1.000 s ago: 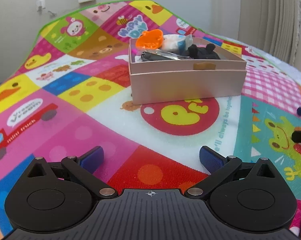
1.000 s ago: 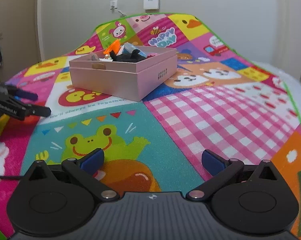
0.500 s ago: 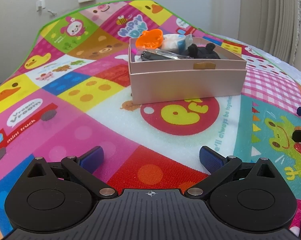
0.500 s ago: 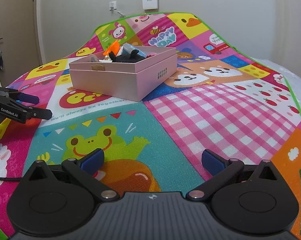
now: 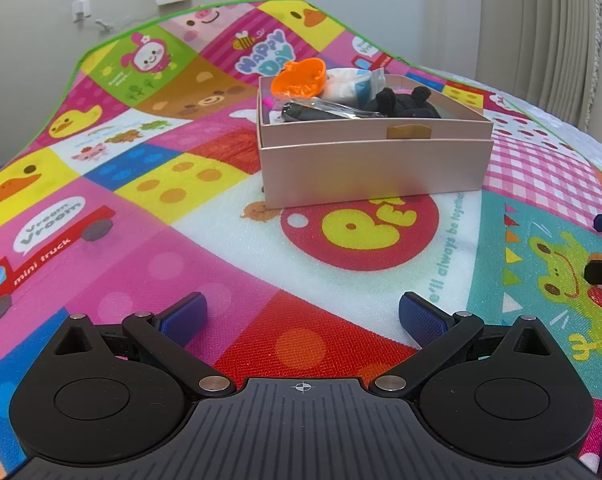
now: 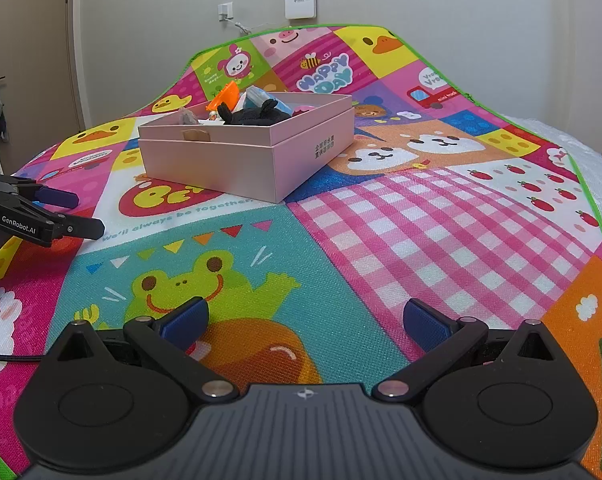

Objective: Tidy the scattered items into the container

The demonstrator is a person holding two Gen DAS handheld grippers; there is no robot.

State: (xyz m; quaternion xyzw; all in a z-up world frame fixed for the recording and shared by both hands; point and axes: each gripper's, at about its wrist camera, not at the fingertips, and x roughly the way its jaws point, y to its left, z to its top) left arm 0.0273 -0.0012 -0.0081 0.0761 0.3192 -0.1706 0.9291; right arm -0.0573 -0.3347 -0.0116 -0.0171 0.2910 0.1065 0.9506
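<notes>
Nothing has shifted in my left view since a second ago: the woven, cartoon-printed play mat (image 5: 149,216) spreads to a plain wall, and the pink cardboard box (image 5: 375,168) sits far ahead, holding an orange plastic mould (image 5: 299,80) and a black knitted toy (image 5: 401,102). My left gripper (image 5: 301,312) has its fingers wide apart, empty. From the right view, which has tilted slightly, the box (image 6: 237,160) lies far left; my right gripper (image 6: 305,316) is also spread, holding nothing.
</notes>
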